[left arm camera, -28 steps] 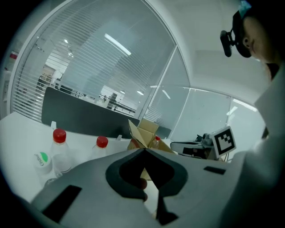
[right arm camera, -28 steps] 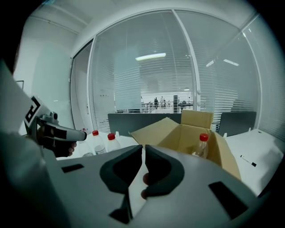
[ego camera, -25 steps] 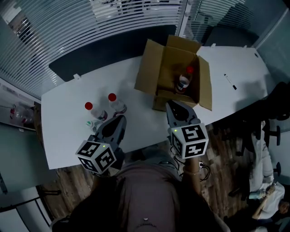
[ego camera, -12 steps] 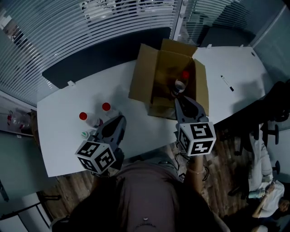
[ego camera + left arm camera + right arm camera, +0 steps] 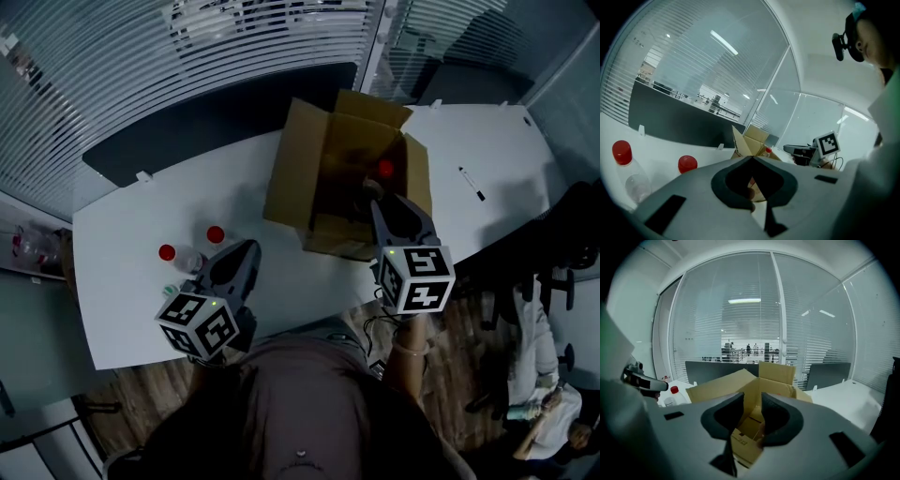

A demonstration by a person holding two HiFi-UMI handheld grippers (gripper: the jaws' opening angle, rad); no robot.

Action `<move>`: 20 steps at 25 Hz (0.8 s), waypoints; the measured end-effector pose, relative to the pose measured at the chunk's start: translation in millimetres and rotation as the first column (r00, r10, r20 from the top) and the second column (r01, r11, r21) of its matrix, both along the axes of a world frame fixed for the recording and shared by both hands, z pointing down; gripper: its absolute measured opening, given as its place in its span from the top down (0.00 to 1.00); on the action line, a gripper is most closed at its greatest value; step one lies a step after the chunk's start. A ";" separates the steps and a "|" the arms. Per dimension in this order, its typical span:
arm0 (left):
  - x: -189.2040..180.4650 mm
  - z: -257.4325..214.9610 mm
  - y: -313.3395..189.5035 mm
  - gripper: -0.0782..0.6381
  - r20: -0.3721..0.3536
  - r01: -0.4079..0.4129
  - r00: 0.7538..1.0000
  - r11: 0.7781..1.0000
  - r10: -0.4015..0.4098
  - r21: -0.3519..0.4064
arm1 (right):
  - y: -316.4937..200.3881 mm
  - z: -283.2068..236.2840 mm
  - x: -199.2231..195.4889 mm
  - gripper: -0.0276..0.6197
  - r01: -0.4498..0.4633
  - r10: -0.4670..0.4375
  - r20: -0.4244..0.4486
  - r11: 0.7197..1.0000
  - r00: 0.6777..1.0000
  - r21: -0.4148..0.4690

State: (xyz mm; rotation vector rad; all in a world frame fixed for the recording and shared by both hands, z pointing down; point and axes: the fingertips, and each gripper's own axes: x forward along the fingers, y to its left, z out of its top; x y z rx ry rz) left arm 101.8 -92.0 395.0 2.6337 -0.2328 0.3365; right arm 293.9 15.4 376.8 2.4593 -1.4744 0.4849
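red-capped bottle (image 5: 384, 170) in cardboard box (image 5: 298, 173): only cap shows | small bottle (image 5: 172, 291): half hidden behind left hand-held gripper (image 5: 246, 253)

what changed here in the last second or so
The right gripper moved forward to the cardboard box's near edge, close to the bottle inside, and its jaws spread wider. The left gripper edged nearer the closest bottle on the table, jaws still shut and empty. Nothing was picked up; the bottles and box stayed put.
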 end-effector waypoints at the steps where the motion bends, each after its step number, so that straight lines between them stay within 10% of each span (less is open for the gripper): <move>1: 1.3 0.2 -1.4 0.88 0.000 0.002 1.000 1.000 -0.002 -0.001 | -1.9 -0.4 3.4 0.80 -0.001 0.001 -0.005 1.000 1.000 0.001; 20: 28.2 12.7 -29.5 0.88 0.024 0.028 0.999 0.999 -0.028 -0.020 | -32.1 32.2 60.0 0.66 -0.013 0.015 0.021 0.996 1.000 -0.094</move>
